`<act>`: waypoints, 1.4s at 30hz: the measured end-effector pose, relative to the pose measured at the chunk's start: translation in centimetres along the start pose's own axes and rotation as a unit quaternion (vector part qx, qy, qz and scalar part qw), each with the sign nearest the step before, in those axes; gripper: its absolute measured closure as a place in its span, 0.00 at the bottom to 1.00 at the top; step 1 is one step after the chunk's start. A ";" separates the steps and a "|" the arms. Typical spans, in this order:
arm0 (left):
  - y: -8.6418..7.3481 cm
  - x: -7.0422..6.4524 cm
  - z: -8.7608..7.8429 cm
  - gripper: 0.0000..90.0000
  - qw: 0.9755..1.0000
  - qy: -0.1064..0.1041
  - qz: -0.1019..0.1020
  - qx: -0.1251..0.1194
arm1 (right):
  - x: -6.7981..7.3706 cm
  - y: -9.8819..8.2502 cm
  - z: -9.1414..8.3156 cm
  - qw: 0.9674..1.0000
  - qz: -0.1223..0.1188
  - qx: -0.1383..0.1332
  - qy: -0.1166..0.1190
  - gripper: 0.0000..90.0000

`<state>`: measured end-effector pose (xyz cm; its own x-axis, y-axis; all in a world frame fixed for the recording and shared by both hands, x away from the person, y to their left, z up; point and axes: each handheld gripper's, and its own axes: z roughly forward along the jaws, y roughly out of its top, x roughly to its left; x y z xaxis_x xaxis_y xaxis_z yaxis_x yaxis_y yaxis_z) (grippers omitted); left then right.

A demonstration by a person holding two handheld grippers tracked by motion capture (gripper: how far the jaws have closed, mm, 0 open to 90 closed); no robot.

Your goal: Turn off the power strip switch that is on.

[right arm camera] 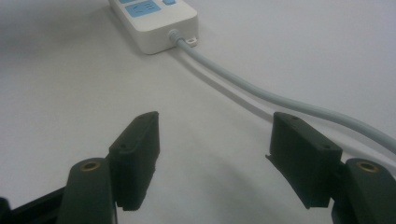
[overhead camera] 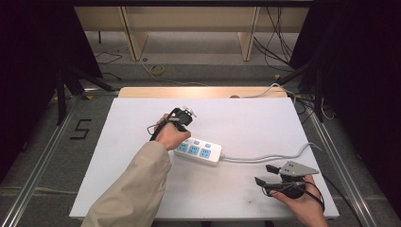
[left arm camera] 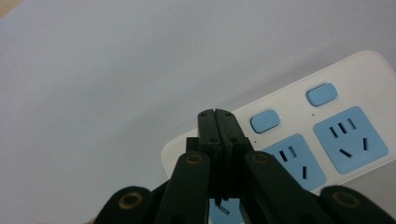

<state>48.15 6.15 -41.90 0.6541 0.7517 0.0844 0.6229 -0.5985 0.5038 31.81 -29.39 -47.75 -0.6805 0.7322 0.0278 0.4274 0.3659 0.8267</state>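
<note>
A white power strip [overhead camera: 199, 150] with three blue sockets and blue switches lies mid-table, and its grey cable [overhead camera: 269, 157] runs off to the right. My left gripper [left arm camera: 216, 116] is shut with nothing between its jaws. It hovers over the strip's [left arm camera: 364, 79] left end, tips near a blue switch [left arm camera: 265, 121]. In the high view its black body [overhead camera: 180, 117] sticks up behind the left hand. My right gripper [overhead camera: 264, 174] stands open near the front right, apart from the strip. Its jaws [right arm camera: 212, 135] face the cable [right arm camera: 261, 91] and the strip's cable end [right arm camera: 154, 23].
The white table top [overhead camera: 142, 189] ends in a wooden strip at the back. A beige sleeve [overhead camera: 137, 189] crosses the front left. Metal rails, a floor mark "5" [overhead camera: 81, 128], loose cables and wooden furniture legs [overhead camera: 135, 35] surround the table.
</note>
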 end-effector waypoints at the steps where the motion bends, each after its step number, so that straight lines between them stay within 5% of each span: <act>1: 0.0 0.0 0.1 1.00 1.000 -0.001 -0.001 0.002 | 0.0 0.0 0.0 1.000 0.000 -0.001 0.000 0.38; 42: 0.1 0.2 1.8 1.00 0.999 0.004 0.001 0.036 | 0.0 0.0 0.0 1.000 -0.001 0.000 0.001 0.38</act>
<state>49.14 5.78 -43.43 0.6521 0.7524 0.0932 0.6510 -0.6187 0.4398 31.82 -29.39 -47.78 -0.6824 0.7305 0.0265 0.4263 0.3682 0.8262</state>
